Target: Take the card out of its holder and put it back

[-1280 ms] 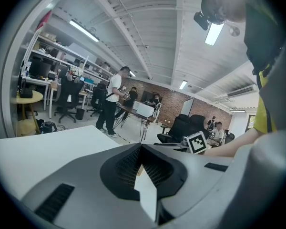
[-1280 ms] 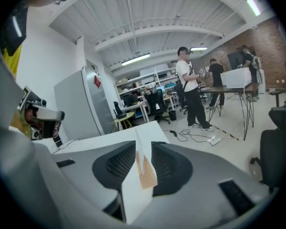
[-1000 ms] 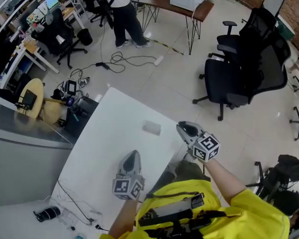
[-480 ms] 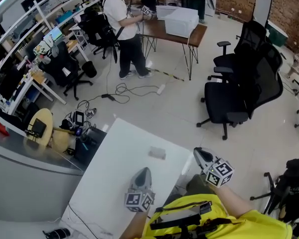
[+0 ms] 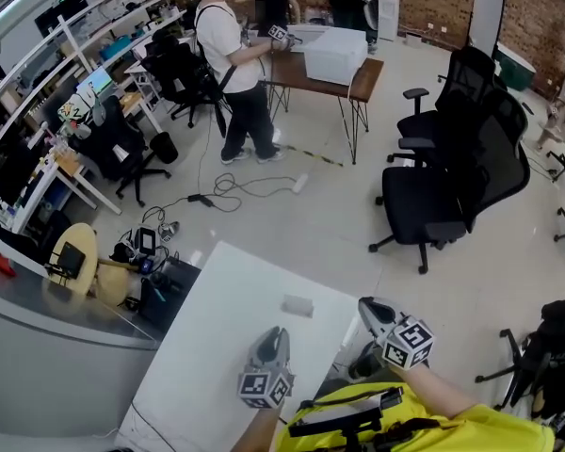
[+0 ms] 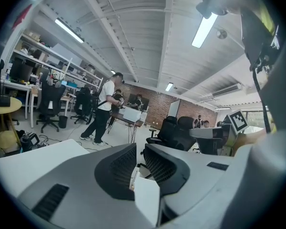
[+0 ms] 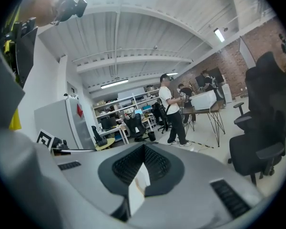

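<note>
A small pale card holder [image 5: 298, 305] lies on the white table [image 5: 212, 347], towards its far right part; I cannot make out a card in it. My left gripper [image 5: 279, 331] hovers over the table just short of the holder, pointing away from me. In the left gripper view its jaws [image 6: 139, 159] stand a narrow gap apart with nothing between them. My right gripper [image 5: 367, 306] is held off the table's right edge, level with the holder. Its jaws [image 7: 144, 150] are shut, pads together, and hold nothing.
Black office chairs [image 5: 452, 158] stand on the floor to the right. A person [image 5: 234, 59] stands at a brown desk [image 5: 334, 73] far back. Cables [image 5: 235, 191] and bags lie beyond the table. A grey cabinet [image 5: 47, 342] flanks the table's left.
The head view has lifted, so the table and both grippers sit lower in the frame. Both grippers stay near the table's near end; the holder has not moved.
</note>
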A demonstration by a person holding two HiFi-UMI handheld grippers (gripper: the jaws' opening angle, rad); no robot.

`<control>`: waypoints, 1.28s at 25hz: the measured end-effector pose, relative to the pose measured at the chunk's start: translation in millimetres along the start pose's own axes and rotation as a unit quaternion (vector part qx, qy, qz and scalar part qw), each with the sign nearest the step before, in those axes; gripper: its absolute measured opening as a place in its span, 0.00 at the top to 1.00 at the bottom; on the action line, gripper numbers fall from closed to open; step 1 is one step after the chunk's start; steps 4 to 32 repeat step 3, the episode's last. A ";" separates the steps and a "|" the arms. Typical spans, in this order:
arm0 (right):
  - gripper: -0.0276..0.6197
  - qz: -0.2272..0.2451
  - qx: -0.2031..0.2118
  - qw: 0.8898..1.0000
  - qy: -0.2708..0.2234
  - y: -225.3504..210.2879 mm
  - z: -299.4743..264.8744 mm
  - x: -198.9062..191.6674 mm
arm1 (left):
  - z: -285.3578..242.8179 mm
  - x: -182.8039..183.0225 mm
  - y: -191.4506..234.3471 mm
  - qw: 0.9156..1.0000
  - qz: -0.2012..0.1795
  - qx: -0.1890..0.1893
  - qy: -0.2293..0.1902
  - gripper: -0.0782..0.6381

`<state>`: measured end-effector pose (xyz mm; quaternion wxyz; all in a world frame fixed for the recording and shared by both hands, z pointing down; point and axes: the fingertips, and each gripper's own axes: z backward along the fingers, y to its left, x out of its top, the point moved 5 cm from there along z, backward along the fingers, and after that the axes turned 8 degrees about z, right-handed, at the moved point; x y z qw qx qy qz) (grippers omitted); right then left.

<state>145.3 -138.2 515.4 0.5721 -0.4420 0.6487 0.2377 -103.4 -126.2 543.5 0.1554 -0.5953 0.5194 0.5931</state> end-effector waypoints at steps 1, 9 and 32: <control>0.95 0.000 0.000 1.000 0.001 -1.0 -0.2 0.1 | -3.5 1.1 -1.3 1.000 -0.001 -0.004 0.000 0.83; 0.95 -0.003 -0.002 1.000 0.003 -4.3 -0.9 -0.5 | -11.0 3.7 -3.7 1.000 -0.003 -0.011 0.001 0.81; 0.95 -0.003 -0.002 1.000 0.003 -4.3 -0.9 -0.5 | -11.0 3.7 -3.7 1.000 -0.003 -0.011 0.001 0.81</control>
